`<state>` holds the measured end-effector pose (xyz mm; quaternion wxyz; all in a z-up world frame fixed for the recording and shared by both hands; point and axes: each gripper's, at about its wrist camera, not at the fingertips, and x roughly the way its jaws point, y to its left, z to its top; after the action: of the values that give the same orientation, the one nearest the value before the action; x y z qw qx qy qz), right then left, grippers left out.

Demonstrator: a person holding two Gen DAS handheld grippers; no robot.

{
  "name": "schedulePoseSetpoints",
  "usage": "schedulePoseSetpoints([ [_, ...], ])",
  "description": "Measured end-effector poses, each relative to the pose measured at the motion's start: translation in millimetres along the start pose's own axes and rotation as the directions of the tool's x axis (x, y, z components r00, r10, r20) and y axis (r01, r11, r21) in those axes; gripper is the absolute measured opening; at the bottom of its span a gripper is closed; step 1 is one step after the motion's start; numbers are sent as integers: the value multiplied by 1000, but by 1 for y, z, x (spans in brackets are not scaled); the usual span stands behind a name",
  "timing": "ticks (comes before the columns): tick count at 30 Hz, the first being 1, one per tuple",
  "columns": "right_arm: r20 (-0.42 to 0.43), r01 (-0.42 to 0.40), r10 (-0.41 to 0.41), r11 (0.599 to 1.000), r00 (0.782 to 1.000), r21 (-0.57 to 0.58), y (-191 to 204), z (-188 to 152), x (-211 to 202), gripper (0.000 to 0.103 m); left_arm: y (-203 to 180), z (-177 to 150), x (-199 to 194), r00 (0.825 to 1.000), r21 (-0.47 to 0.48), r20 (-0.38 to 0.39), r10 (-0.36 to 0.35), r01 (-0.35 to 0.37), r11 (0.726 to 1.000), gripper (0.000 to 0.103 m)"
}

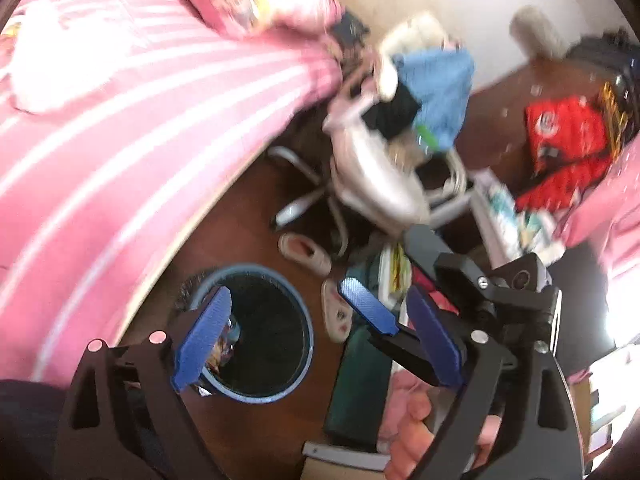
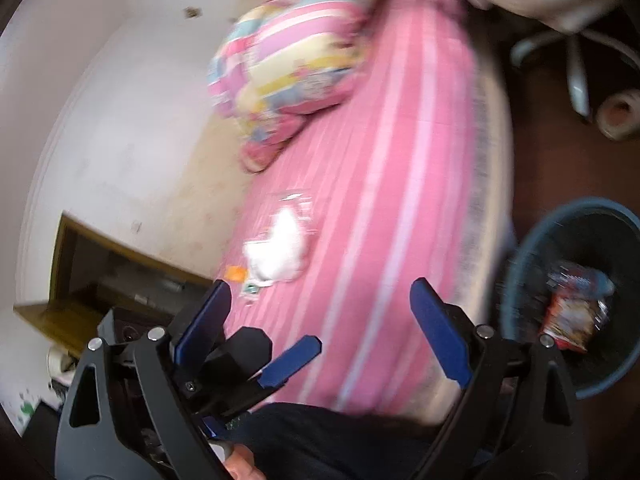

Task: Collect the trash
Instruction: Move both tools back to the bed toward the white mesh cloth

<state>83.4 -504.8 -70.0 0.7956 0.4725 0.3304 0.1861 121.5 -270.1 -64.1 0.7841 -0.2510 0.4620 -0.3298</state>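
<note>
A round blue trash bin [image 1: 256, 394] stands on the dark wood floor beside the pink bed; it also shows in the right wrist view [image 2: 520, 264] with a colourful snack wrapper [image 2: 572, 316] inside. My left gripper [image 1: 320, 336] is open and empty, above the bin. My right gripper [image 2: 324, 320] is open and empty over the bed's near end. The right gripper also shows in the left wrist view [image 1: 380, 310]. White crumpled plastic and tissue [image 2: 280, 248] lie on the pink striped sheet [image 2: 400, 160], with a small orange scrap [image 2: 236, 273] beside them. The white trash also shows in the left wrist view [image 1: 44, 72].
A white office chair [image 1: 372, 176] piled with clothes stands past the bin. Slippers [image 1: 304, 250] lie on the floor near it. A red bag [image 1: 568, 148] sits at the right. A folded colourful quilt [image 2: 288, 68] lies at the head of the bed.
</note>
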Motion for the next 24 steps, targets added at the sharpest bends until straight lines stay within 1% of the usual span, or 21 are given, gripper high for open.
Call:
schedulePoseSetpoints([
  [3,-23,-53,52,998,998,-28,34,-2,23,90,14,20,-43,997,-26,80,-7,9,1000,88],
  [6,-54,-84,80,994,995,-75,70,-3,57,91,31,36,-78,989,-31,145,38,-33,999,88],
  [8,-66,-81,76,993,995,-88,81,-5,75,91,47,43,-95,982,-39,175,77,-71,997,88],
  [11,-67,-59,53,994,996,-94,91,-3,110,91,74,48,-107,974,-58,189,128,-119,991,88],
  [12,-64,-53,47,994,997,-97,91,-2,117,91,85,50,-109,973,-62,189,135,-125,990,88],
  [13,-57,-37,31,994,998,-107,90,0,130,91,97,54,-109,968,-69,189,162,-151,986,88],
  [15,-47,-11,5,992,999,-123,86,5,150,91,113,59,-110,962,-71,192,193,-183,981,88],
  [18,-36,13,-18,992,999,-127,72,16,181,91,141,75,-102,951,-74,196,237,-227,971,88],
  [21,-45,33,-38,994,998,-109,53,31,208,91,161,88,-90,940,-66,201,275,-267,961,88],
  [22,-53,42,-48,994,997,-100,47,38,218,91,169,97,-83,930,-59,207,303,-297,953,88],
  [24,-72,40,-46,995,996,-91,41,51,235,91,179,112,-72,919,-48,210,333,-331,943,88],
])
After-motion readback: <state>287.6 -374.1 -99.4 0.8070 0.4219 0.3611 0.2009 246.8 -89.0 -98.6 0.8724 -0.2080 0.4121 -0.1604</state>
